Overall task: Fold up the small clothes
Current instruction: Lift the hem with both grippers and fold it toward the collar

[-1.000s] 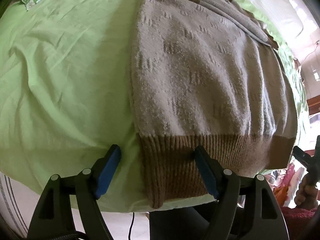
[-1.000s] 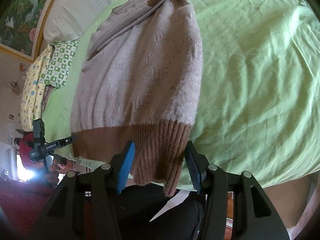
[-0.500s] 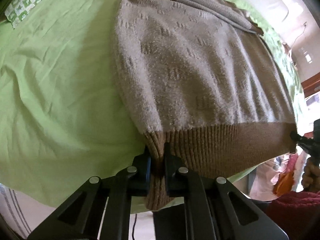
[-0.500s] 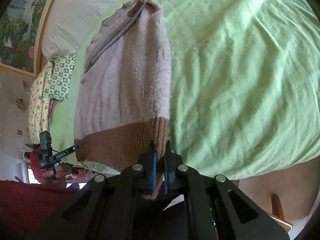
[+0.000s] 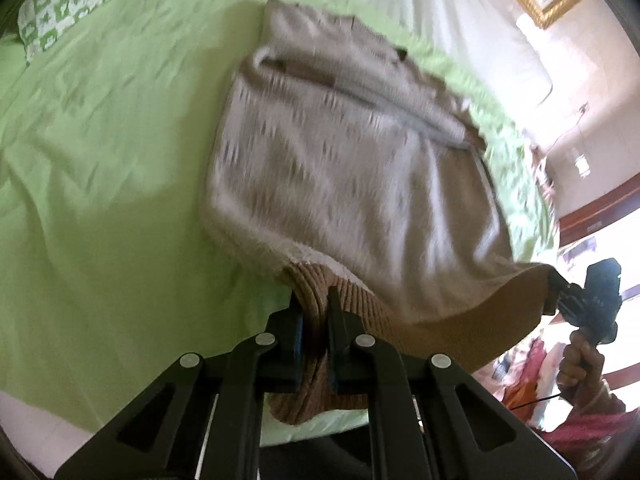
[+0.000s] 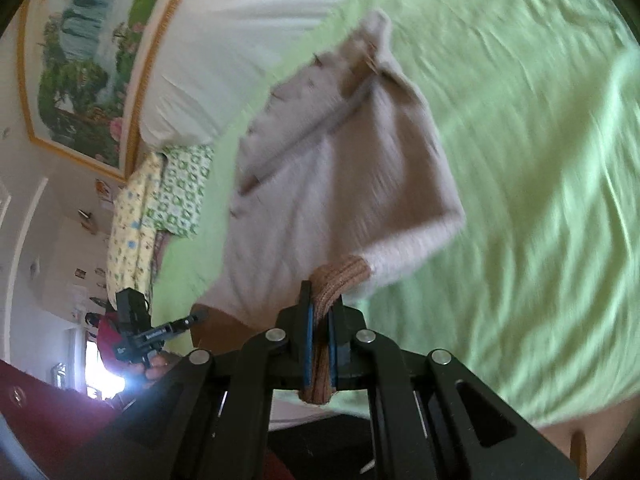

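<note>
A small beige knit sweater [image 5: 344, 168] with a brown ribbed hem lies on the green bedsheet [image 5: 100, 168]. My left gripper [image 5: 314, 312] is shut on the hem's left corner and holds it off the sheet. My right gripper [image 6: 320, 312] is shut on the hem's right corner, also lifted. The sweater [image 6: 340, 168] sags between the two grips, with its collar end resting on the sheet. The right gripper also shows in the left wrist view [image 5: 560, 300], and the left gripper in the right wrist view [image 6: 192, 318]. The view is blurred by motion.
A white pillow [image 6: 248, 40] lies at the head of the bed. A green-checked cloth [image 6: 180, 192] and a yellow patterned one [image 6: 132, 220] lie by it. A framed painting [image 6: 80, 60] hangs on the wall. The bed's near edge is just below the grippers.
Both grippers went from open around the hem corners to shut on them. They have since lifted the hem and carried it forward toward the collar.
</note>
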